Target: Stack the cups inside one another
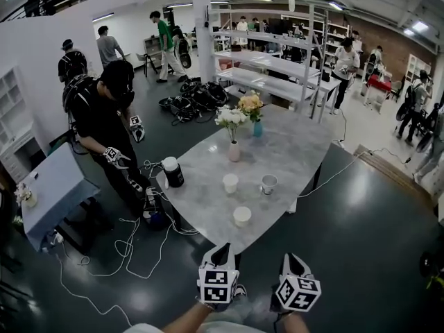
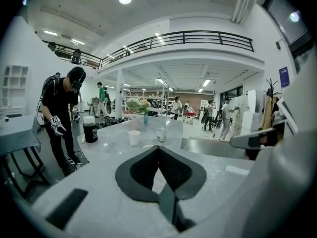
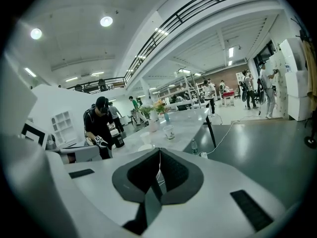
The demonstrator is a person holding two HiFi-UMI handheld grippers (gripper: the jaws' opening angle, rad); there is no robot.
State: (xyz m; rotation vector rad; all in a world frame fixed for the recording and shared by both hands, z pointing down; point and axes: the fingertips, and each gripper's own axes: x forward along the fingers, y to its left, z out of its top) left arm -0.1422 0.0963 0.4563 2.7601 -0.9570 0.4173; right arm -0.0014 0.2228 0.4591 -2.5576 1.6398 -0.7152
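Both grippers hung short of the table [image 1: 208, 217], not yet over it. The left gripper [image 1: 220, 254] had its jaws pressed tip to tip with nothing between them, and the right gripper [image 1: 292, 260] was the same, closed and empty.

Three cups stood apart on the table. The near cup [image 1: 242, 216] sat close to the near edge, the far left cup [image 1: 230, 183] was beyond it, and the far right cup [image 1: 268, 184] stood beside that one.

The jaws would have to open before any pickup, or a closed tip would likely shove the near cup over or off that edge. These looked like light cups, so a hard squeeze could crush a rim. The far right cup looked greyer than the others and might not nest cleanly. A reach for the far pair would pass near the flower vase [image 1: 234, 150] and the blue vase [image 1: 257, 128], and a careless swing could topple either. The dark jar [image 1: 172, 172] at the left edge looked safely aside. Cables [image 1: 132, 245] trailed on the floor by the table and could trip someone.

Whether any cup held liquid could not be seen. In both gripper views the jaws blocked most of the near cup. The holder's arms were cut off at the bottom of the head view.
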